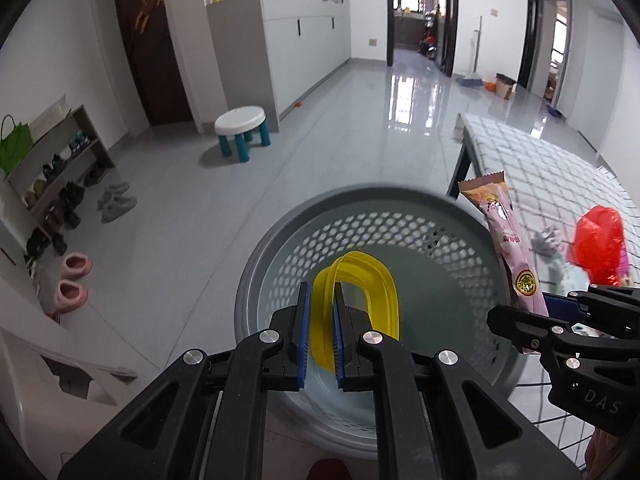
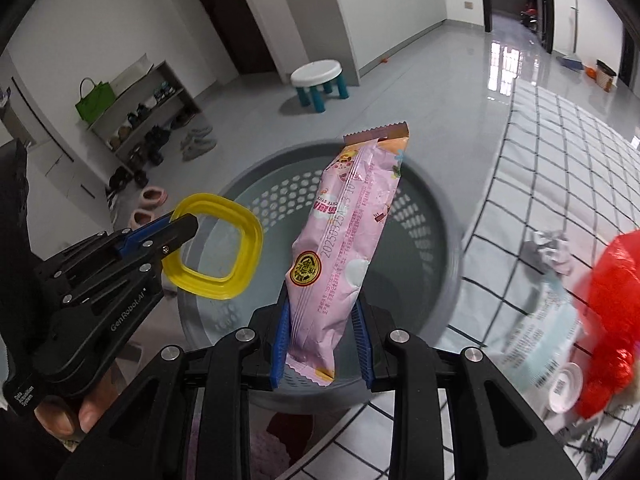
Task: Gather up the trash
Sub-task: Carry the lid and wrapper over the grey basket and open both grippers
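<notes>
A grey perforated waste basket (image 1: 280,236) (image 2: 436,200) stands on the floor beside the table. My left gripper (image 1: 320,312) (image 2: 176,228) is shut on a yellow plastic ring (image 1: 384,284) (image 2: 248,240) and holds it over the basket's opening. My right gripper (image 2: 322,320) (image 1: 532,312) is shut on a pink snack wrapper (image 2: 348,248) (image 1: 508,236), held upright above the basket's right side. More trash lies on the checked tablecloth (image 2: 560,148): a red plastic bag (image 2: 612,320) (image 1: 598,244), crumpled grey paper (image 2: 548,252) and a pale printed wrapper (image 2: 540,340).
A white stool with teal legs (image 1: 242,130) stands on the grey floor. A shoe rack (image 1: 56,172), pink slippers (image 1: 72,280) and grey shoes (image 1: 116,200) line the left wall. A white box (image 1: 44,392) sits at lower left. White cabinets (image 1: 288,44) stand behind.
</notes>
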Action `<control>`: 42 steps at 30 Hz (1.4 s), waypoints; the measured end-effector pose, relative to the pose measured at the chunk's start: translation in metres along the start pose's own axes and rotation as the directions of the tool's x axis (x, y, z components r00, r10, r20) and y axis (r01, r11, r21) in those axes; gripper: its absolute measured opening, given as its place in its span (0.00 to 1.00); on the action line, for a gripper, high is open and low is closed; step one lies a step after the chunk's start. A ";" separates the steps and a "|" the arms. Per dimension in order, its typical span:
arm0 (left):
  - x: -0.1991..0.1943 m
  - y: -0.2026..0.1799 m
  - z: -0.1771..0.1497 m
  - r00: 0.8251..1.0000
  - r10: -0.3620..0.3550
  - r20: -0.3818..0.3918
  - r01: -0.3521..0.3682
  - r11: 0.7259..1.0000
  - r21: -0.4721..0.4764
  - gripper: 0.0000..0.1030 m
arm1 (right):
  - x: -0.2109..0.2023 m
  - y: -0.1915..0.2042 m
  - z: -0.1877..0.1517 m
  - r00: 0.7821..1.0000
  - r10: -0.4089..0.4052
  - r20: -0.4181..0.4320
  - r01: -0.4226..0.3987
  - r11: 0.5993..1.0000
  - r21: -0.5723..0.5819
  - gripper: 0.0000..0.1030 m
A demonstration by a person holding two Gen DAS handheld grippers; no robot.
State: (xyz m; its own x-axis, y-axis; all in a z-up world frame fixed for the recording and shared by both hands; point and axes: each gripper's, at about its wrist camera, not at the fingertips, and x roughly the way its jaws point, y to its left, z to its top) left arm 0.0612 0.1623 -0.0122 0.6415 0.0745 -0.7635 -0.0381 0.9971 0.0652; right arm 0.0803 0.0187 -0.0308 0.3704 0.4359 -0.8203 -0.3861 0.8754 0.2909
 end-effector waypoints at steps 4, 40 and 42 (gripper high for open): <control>0.007 0.000 -0.003 1.000 0.001 -0.018 -0.001 1.000 -0.001 0.10 | 0.011 0.001 0.001 1.000 0.008 -0.022 -0.007 1.000 0.004 0.27; 0.007 0.008 -0.008 1.000 0.017 -0.021 -0.019 0.998 -0.053 0.79 | 0.008 -0.009 -0.005 1.000 -0.011 0.027 0.010 0.999 0.031 0.62; 0.006 0.008 -0.008 1.000 0.021 -0.019 -0.022 0.998 -0.056 0.80 | 0.007 -0.009 -0.005 0.999 -0.014 0.033 0.013 0.999 0.032 0.62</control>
State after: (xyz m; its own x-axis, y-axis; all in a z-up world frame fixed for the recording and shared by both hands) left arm 0.0588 0.1706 -0.0214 0.6258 0.0956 -0.7741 -0.0948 0.9944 0.0462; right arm 0.0824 0.0125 -0.0414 0.4036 0.4299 -0.8077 -0.3536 0.8874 0.2956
